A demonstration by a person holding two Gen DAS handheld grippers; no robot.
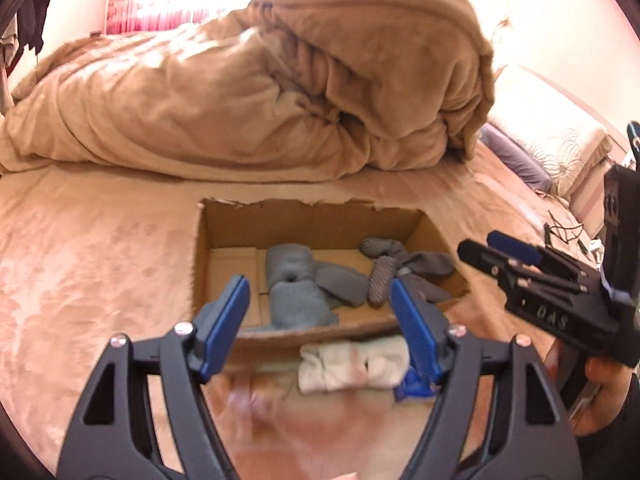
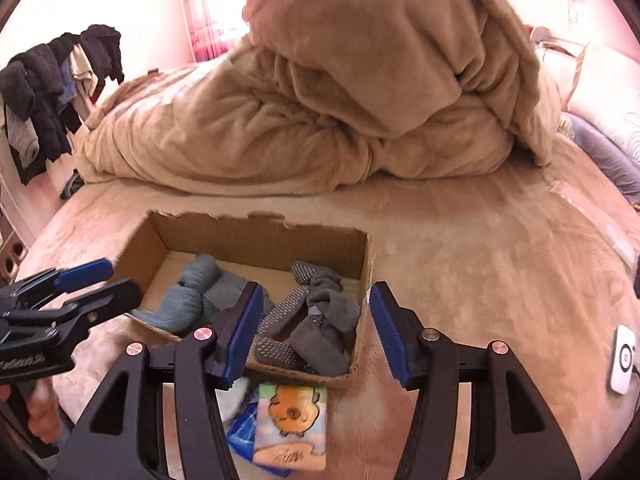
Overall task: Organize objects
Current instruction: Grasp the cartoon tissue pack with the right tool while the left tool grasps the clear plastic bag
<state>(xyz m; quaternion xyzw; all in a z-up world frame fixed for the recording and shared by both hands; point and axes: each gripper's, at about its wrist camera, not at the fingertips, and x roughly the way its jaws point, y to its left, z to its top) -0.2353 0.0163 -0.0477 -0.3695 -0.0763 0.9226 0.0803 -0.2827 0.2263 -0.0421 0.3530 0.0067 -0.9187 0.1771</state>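
An open cardboard box (image 1: 304, 220) (image 2: 260, 236) sits on the bed. It holds a blue-grey rolled sock pair (image 1: 294, 288) (image 2: 188, 300) on the left and dark grey dotted socks (image 1: 400, 268) (image 2: 316, 312) on the right. A white rolled sock (image 1: 352, 368) lies on the bed just before the box's near wall. A tissue pack with a cartoon animal (image 2: 294, 420) lies beside it. My left gripper (image 1: 320, 320) is open and empty above the near wall. My right gripper (image 2: 316, 332) (image 1: 492, 252) is open and empty by the box's right corner.
A heaped tan duvet (image 1: 280, 92) (image 2: 340, 92) fills the bed behind the box. Pillows (image 1: 552, 148) lie at the far right. Dark clothes hang on a rack (image 2: 52, 96) at the left. A white device with a cable (image 2: 622, 360) lies on the bed at the right.
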